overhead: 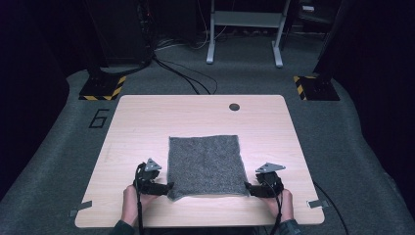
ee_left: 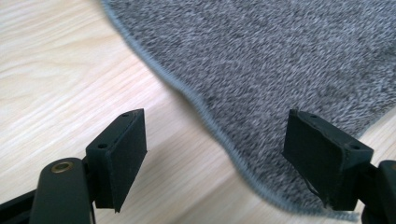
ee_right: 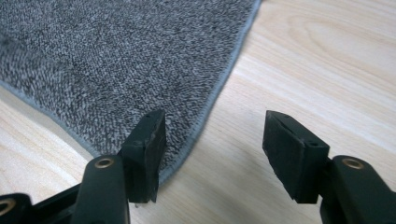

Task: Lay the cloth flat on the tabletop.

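A grey knitted cloth [overhead: 205, 164] lies flat and roughly square on the light wooden table [overhead: 147, 117]. My left gripper [overhead: 167, 187] sits at the cloth's near left corner, held in a hand. In the left gripper view the left gripper [ee_left: 215, 119] stands open over the cloth [ee_left: 280, 56]; the hem runs between the jaws and no pad presses on it. My right gripper [overhead: 247, 188] sits at the near right corner. In the right gripper view the right gripper [ee_right: 215, 116] is open too, one jaw above the cloth [ee_right: 116, 51] and the other above bare wood.
A dark round hole [overhead: 234, 106] marks the table's far side. Tape strips [overhead: 80, 208] stick out at the near table corners. Two stand bases with yellow-black stripes [overhead: 103, 88] and cables lie on the grey floor beyond the table.
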Motion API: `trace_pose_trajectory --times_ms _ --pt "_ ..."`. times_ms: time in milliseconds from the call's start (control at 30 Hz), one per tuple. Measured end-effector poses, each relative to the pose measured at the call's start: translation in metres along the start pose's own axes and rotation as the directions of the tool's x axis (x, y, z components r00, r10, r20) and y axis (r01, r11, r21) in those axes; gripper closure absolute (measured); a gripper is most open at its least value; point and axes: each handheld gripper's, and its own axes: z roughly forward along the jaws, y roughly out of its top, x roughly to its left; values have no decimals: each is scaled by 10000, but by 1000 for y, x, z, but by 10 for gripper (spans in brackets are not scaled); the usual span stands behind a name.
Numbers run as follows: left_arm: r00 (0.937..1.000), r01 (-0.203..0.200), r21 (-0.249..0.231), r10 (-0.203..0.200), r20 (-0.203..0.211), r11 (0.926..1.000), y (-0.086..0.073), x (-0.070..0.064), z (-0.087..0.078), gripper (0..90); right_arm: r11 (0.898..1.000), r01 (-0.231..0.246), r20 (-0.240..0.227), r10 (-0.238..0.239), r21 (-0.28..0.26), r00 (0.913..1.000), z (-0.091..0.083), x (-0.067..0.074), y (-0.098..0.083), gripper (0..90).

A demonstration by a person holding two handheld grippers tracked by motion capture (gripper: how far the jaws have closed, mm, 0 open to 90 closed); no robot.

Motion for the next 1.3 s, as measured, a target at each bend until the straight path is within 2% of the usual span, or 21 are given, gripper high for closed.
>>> trace_pose_trajectory --times_ms 33,67,100,133,200,300,367,400,433,533,667,700,733,867,967,1167,1200,1300 --pt "10000 -21 1 21 -20 10000 1 1 -2 212 9999 120 10 -120 -57 9999 -2 -2 0 387" --pt "10000 27 -130 -27 -12 9999 2 1 -3 211 9999 -50 -8 50 -130 10000 -3 -3 2 378" --pt "10000 35 -207 -34 66 9998 4 1 -4 211 9997 151 -58 -152 -214 9999 -4 -5 3 368" --pt "9999 -48 -247 51 114 9997 7 1 -5 211 9994 -140 -106 137 -302 9998 -4 -4 7 356" --pt "9996 -146 -382 155 234 9992 12 -3 -4 201 9988 62 -353 -80 -492 9993 -2 -4 15 270" --pt "9978 -406 -499 431 511 9979 18 -12 2 192 9978 350 -547 -381 -561 9978 5 2 27 207" --pt "9953 -534 -465 569 790 9975 19 -17 7 181 9971 569 -852 -611 -506 9945 19 11 38 151" --pt "9939 -646 -466 684 864 9968 19 -19 9 181 9971 569 -852 -611 -506 9945 19 11 38 151" --pt "9906 -889 -452 931 1007 9950 18 -23 11 180 9953 816 -881 -860 -522 9924 24 12 40 141" --pt "9844 -1343 -234 1361 1117 9907 14 -29 17 172 9930 1181 -1051 -1184 -91 9874 40 22 47 68" --pt "9841 -1427 29 1416 1068 9898 8 -30 22 158 9851 1618 -1095 -1548 586 9819 54 26 44 43" --pt "9834 -1523 27 1513 997 9883 7 -29 23 156 9843 1657 -1052 -1588 606 9817 54 26 43 43" --pt "9833 -1468 73 1451 1096 9891 6 -29 24 158 9848 1612 -1040 -1539 649 9826 56 27 41 39" --pt "9802 -1817 80 1805 811 9833 5 -33 27 149 9837 1721 -930 -1667 529 9816 52 27 35 41" --pt "9776 -1966 71 1954 782 9805 5 -35 28 133 9854 1629 -887 -1581 495 9834 48 26 30 42" --pt "9708 -2177 53 2160 1043 9760 4 -39 28 124 9868 1563 -794 -1525 431 9851 42 22 23 46" --pt "9685 -2271 167 2240 1092 9737 4 -39 27 124 9868 1563 -794 -1525 431 9851 42 22 23 46" --pt "9690 -2250 132 2223 1077 9743 2 -43 26 118 9863 1602 -824 -1564 406 9842 39 20 20 49"
